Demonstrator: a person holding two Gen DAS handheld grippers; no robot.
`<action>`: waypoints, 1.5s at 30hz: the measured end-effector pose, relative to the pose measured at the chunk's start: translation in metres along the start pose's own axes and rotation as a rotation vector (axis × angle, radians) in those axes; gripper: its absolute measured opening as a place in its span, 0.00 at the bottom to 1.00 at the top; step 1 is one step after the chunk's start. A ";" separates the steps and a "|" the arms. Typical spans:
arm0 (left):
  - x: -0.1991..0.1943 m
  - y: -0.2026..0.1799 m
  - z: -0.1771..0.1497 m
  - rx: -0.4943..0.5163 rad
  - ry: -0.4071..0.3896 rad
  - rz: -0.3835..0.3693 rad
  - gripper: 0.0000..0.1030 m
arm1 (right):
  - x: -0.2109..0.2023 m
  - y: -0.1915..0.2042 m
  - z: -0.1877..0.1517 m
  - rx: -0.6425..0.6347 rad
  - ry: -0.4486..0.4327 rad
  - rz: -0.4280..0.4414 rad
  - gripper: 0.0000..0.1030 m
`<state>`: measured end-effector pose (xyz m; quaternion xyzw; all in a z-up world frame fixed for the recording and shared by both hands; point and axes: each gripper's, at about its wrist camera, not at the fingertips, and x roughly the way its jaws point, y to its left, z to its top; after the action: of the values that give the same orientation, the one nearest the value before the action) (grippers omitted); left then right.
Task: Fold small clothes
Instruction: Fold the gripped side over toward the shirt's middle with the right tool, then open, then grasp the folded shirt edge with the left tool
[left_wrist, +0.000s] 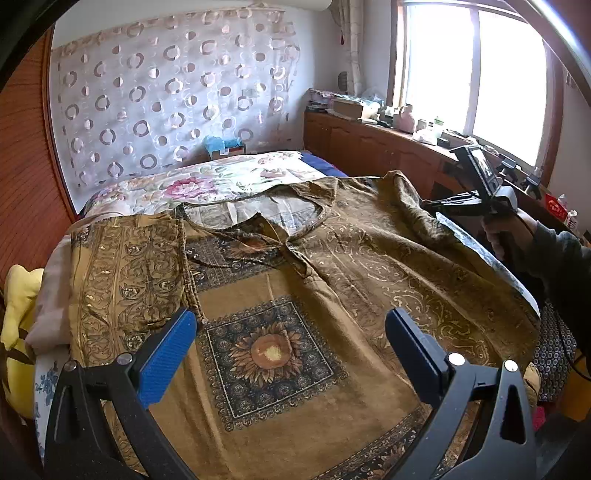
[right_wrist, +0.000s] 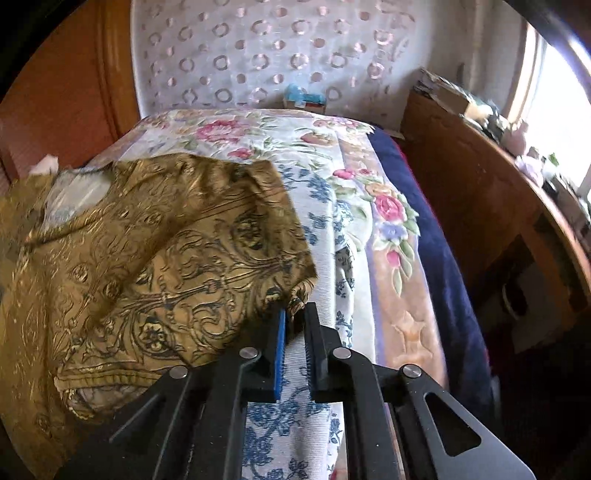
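A golden-brown patterned shirt (left_wrist: 295, 295) with a sunflower print lies spread face up on the bed. Its left sleeve is folded in over the body. My left gripper (left_wrist: 291, 332) is open and empty, hovering above the shirt's lower middle. My right gripper (right_wrist: 294, 314) is shut on the corner of the shirt's right sleeve (right_wrist: 207, 236) and holds it lifted off the bed. The right gripper also shows in the left wrist view (left_wrist: 439, 206) at the shirt's right edge.
The bed has a floral cover (left_wrist: 221, 181) and a blue-and-white sheet (right_wrist: 317, 206). A wooden cabinet (left_wrist: 369, 147) with clutter runs along the right under the window. A yellow cloth (left_wrist: 18, 332) lies at the bed's left edge. A wooden headboard (right_wrist: 66, 92) stands on the left.
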<state>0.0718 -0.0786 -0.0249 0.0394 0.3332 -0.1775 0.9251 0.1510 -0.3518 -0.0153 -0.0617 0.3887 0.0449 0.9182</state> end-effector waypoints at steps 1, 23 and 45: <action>0.000 0.001 0.000 -0.002 0.000 0.002 1.00 | -0.001 0.003 0.000 -0.007 -0.001 0.016 0.07; -0.003 0.017 -0.006 -0.041 -0.003 0.022 1.00 | -0.080 0.084 0.042 -0.093 -0.228 0.282 0.37; -0.004 0.107 0.001 -0.077 -0.009 0.209 0.95 | 0.003 0.049 0.009 -0.019 -0.011 0.129 0.41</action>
<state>0.1075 0.0218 -0.0268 0.0375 0.3296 -0.0671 0.9410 0.1525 -0.3017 -0.0151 -0.0452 0.3861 0.1081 0.9150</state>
